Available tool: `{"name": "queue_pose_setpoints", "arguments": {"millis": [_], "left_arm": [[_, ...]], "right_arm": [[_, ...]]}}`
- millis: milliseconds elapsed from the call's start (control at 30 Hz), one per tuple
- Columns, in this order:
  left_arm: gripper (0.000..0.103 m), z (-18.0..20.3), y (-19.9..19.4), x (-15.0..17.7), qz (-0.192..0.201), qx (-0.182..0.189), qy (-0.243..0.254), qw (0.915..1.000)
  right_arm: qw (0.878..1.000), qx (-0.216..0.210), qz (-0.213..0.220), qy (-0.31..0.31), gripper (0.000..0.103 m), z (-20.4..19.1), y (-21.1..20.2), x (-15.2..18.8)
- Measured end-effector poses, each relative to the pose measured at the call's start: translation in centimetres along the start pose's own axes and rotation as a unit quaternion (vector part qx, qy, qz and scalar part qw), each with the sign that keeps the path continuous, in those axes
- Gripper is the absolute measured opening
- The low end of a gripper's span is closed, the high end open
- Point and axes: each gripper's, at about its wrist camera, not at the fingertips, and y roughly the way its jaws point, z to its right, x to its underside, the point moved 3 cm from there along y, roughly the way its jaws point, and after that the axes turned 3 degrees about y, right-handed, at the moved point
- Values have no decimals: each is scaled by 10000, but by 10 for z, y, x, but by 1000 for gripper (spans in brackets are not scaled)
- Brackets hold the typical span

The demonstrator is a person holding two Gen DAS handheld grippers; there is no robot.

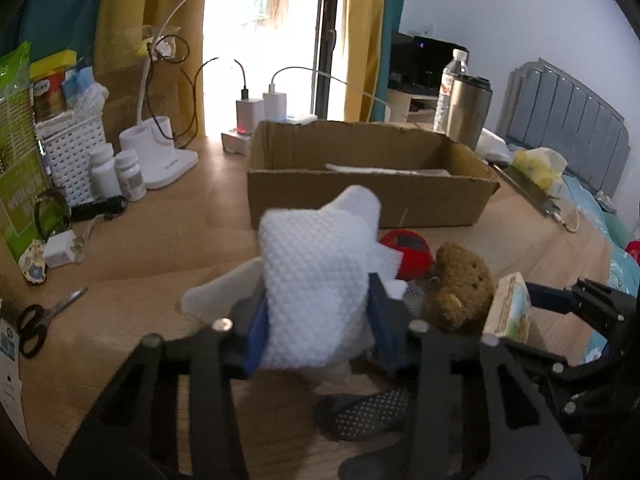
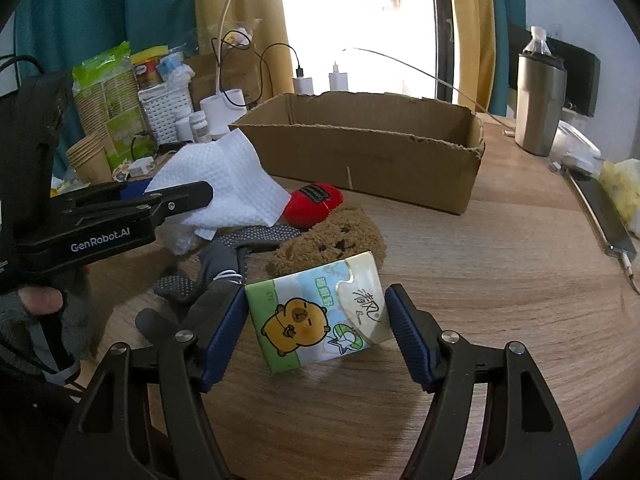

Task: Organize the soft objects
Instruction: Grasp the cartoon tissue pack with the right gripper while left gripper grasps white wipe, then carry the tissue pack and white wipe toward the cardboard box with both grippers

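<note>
The left gripper [image 1: 316, 316] pinches one white dimpled cloth [image 1: 316, 272], held off the wooden table [image 2: 500, 280] in front of the one open cardboard box [image 2: 380, 160]. The right gripper [image 2: 316, 336] stands with jaws wide around one tissue pack [image 2: 316, 312] printed with a cartoon animal; its left pad touches the pack's edge, the right pad stands apart. Behind the pack lie one brown plush toy [image 2: 332, 244], one red soft item [image 2: 316, 204] and one grey dotted glove [image 2: 224, 264]. Two white pill bottles [image 1: 118, 172] stand at left.
</note>
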Motion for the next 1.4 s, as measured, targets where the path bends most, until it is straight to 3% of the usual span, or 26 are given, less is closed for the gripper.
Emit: {"name": "queue_pose_setpoints", "arguments": {"millis": [200, 233, 700, 1400], "left_arm": [[15, 3, -12, -4, 199, 41, 90, 9998], [14, 2, -14, -5, 241, 11, 89, 9997], [14, -3, -44, -23, 585, 283, -124, 9978], [14, -11, -64, -61, 945, 316, -97, 9950]], "right_arm": [[10000, 25, 79, -51, 73, -3, -5, -2], [9999, 28, 88, -56, 73, -3, -6, -2], [9994, 91, 330, -80, 73, -4, -25, -15], [9971, 280, 693, -119, 73, 9, -41, -58]]}}
